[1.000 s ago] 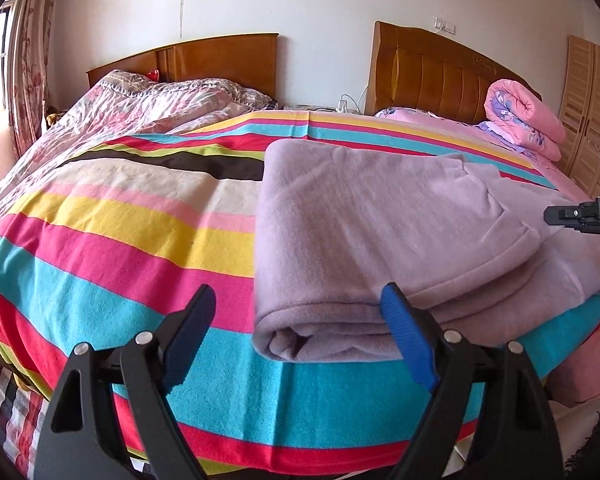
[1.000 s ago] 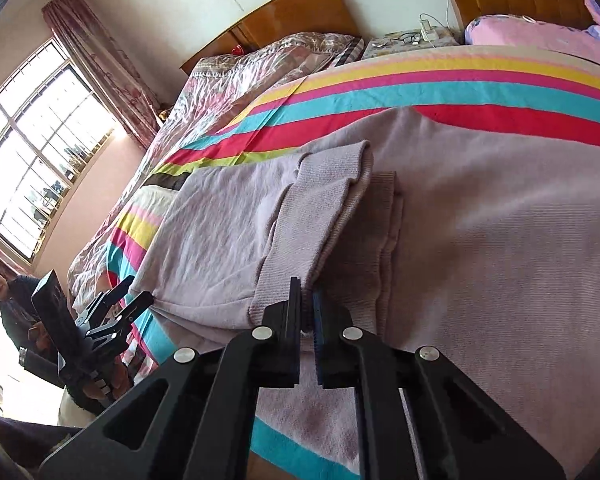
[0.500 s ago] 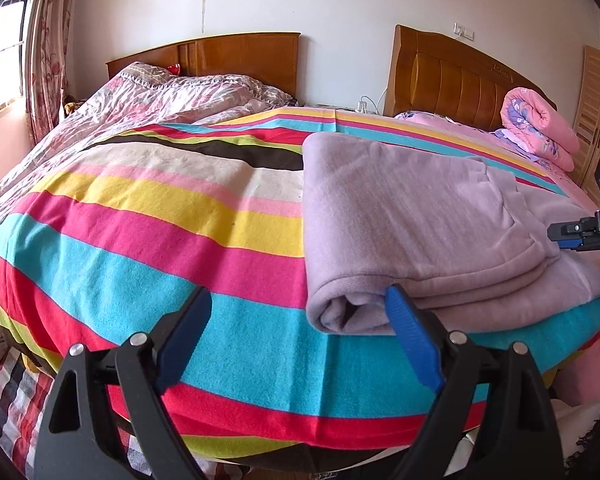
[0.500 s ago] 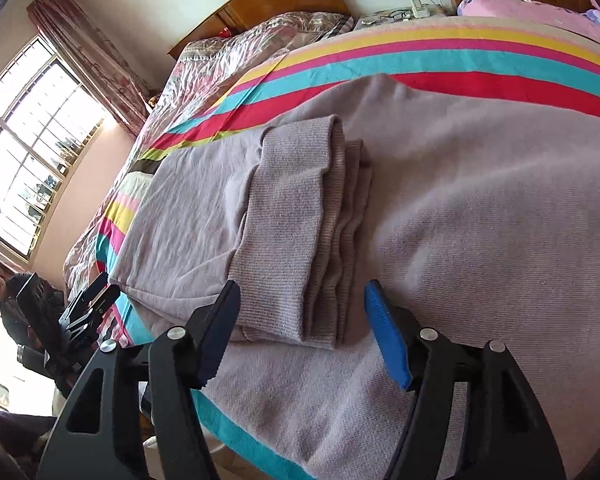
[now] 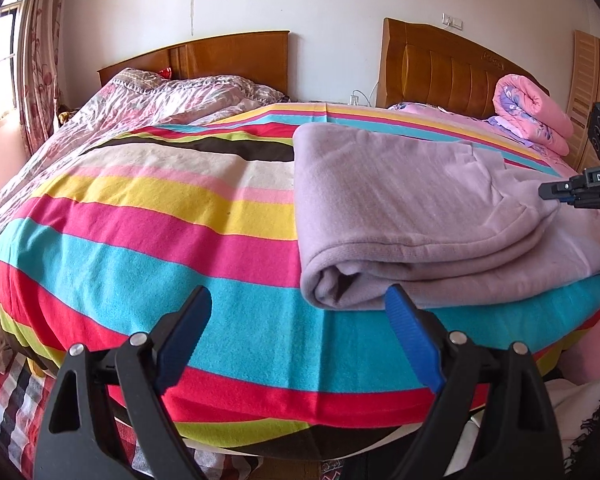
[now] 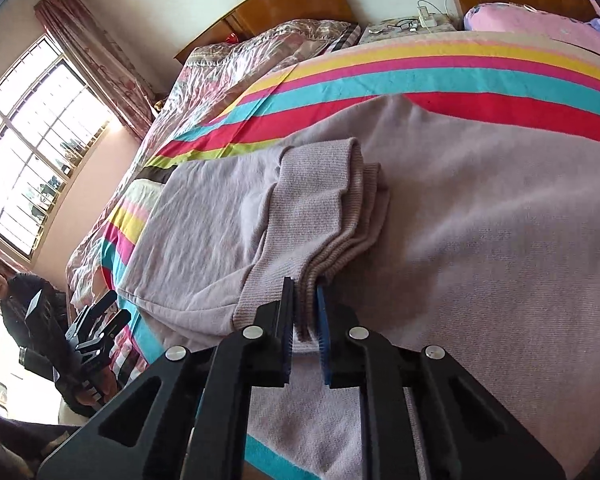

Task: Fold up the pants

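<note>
Looking along my left gripper [image 5: 298, 326], I see its two blue-padded fingers spread wide and holding nothing, hanging off the foot of the bed above the striped blanket [image 5: 172, 248]. The pants [image 5: 412, 216], a soft lilac knit, lie folded on that blanket toward the right side of the bed, with the rolled fold edge facing me just beyond my right-hand finger pad [image 5: 410, 344]. The pad sits close to that fold but I cannot tell whether it touches the cloth.

My right gripper [image 6: 305, 320] is clenched on the pants [image 6: 480, 240]: its fingers have closed nearly together over the ribbed cuffs [image 6: 320, 216], and a thin ridge of stacked knit edges stands pinched between the pads. The cuffs lie on top of the broader lilac panel, which spreads flat to the right and toward the bed's edge. From the left wrist view, the right gripper [image 5: 556, 192] shows at the far right margin, its tip at the upper folded layer.

Behind, two wooden headboards [image 5: 228, 56] stand against the white wall, a crumpled floral quilt [image 5: 152, 100] covers the far left bed, and a rolled pink quilt [image 5: 536, 116] rests near the right headboard. In the right wrist view a window [image 6: 32, 148] glows at left, and a person [image 6: 24, 312] in dark clothing stands beneath it.
</note>
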A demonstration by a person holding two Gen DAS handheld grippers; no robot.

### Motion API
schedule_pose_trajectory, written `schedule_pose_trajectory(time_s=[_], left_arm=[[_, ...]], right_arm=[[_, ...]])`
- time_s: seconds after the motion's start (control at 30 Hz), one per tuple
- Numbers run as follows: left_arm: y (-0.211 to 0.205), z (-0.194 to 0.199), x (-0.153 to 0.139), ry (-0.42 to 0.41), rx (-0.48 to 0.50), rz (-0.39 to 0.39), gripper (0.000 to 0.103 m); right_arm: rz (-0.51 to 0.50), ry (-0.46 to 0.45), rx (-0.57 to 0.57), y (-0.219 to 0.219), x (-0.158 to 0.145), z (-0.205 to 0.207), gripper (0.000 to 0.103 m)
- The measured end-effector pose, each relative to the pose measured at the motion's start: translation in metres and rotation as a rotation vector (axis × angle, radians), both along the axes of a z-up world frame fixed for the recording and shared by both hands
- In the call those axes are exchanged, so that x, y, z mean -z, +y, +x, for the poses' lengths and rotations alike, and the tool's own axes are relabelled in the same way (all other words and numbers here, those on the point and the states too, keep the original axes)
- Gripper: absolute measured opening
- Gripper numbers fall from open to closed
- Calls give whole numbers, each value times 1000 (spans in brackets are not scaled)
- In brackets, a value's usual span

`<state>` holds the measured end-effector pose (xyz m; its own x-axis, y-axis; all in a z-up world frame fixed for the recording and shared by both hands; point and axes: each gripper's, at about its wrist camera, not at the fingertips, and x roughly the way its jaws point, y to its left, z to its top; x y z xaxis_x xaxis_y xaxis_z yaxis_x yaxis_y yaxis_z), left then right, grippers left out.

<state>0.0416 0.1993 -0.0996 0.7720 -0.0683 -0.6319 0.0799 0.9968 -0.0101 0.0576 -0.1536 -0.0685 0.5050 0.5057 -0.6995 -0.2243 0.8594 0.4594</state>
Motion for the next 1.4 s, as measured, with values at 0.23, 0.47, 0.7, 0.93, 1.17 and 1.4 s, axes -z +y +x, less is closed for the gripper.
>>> schedule_pose_trajectory(time_s=[0.23, 0.47, 0.7, 0.93, 1.17, 1.4], left_arm=[[-4, 17, 2, 26, 12, -6, 89], [8, 32, -7, 10, -43, -33, 89], [35, 46, -12, 15, -173, 23, 90], [39, 36, 9, 30, -123, 23, 90], [44, 39, 11, 39, -138, 0, 94], [44, 37, 13, 38, -151, -21, 94]], right_arm=[[-17, -143, -19, 11, -63, 17, 13], [-53, -344, -116, 60, -146, 36, 11], [-39, -416, -69, 48, -165, 18, 3], [7, -29, 30, 4, -8, -14, 8], [110, 30, -11, 6, 25, -1, 97], [147, 61, -70, 22, 34, 7, 79]])
